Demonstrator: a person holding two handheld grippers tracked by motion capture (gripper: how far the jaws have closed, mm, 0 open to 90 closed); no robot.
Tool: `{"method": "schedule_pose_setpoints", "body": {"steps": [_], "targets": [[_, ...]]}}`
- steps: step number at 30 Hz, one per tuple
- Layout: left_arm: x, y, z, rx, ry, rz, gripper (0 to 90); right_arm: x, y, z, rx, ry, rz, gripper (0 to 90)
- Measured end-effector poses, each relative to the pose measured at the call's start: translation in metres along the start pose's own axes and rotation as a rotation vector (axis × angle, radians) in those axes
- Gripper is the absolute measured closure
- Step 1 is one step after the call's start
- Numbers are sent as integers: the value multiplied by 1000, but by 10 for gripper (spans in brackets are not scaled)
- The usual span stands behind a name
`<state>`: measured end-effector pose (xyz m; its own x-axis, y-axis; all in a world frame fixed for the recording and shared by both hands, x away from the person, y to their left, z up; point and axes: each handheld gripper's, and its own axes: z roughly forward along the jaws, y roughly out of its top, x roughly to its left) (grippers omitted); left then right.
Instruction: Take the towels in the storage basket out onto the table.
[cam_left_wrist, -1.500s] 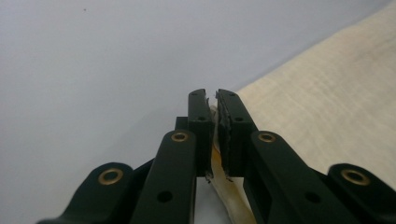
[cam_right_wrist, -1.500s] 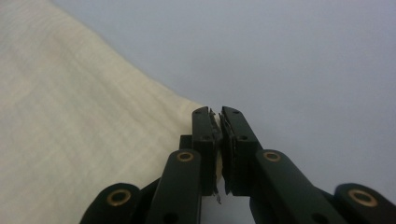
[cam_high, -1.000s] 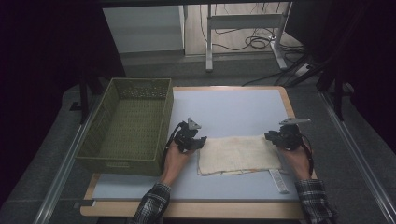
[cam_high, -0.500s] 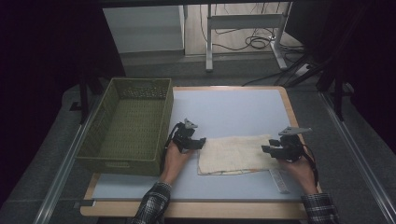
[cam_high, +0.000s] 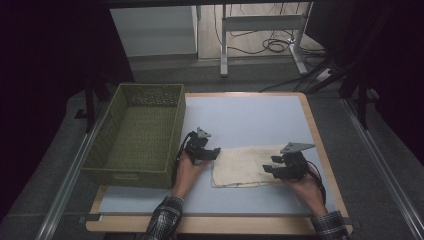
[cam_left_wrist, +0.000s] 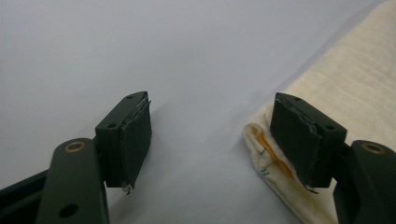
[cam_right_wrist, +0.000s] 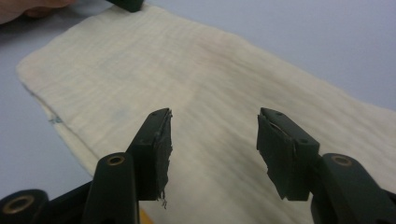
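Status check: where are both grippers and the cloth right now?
Left gripper open at folded cream cloth left edge, nothing between its fingers. Right gripper open over cloth's right end, jaws just opening. Green basket at left, clear of the work.

- A lab or workshop test bay.
- Dark curtains (cam_high: 45, 60) surround the table (cam_high: 250, 115).
- Metal rails (cam_high: 70, 175) flank it.
- Cables (cam_high: 270, 45) lie on the floor behind.

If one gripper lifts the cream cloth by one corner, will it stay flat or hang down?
The cream cloth would probably hang limp: it lies flat in soft folded layers with a rounded edge. It looks thin and light. Its woven surface likely gives fair grip, though a pinch may catch only the top layer.
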<state>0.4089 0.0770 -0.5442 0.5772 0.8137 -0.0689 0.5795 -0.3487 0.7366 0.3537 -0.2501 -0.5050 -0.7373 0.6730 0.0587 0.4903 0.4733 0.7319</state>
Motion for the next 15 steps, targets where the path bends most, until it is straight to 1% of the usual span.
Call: {"method": "schedule_pose_setpoints", "body": {"steps": [7, 10, 12, 15], "targets": [[0, 0, 0, 4, -2, -1, 296, 25, 7, 18, 8, 60, -42, 450], [0, 0, 0, -3, -2, -9, 296, 34, 9, 25, 12, 93, -48, 451], [0, 0, 0, -3, -3, -9, 297, 40, 12, 30, 12, 105, -62, 472], [0, 0, 0, 1, -3, -6, 297, 49, 16, 37, 19, 139, -72, 509]]}}
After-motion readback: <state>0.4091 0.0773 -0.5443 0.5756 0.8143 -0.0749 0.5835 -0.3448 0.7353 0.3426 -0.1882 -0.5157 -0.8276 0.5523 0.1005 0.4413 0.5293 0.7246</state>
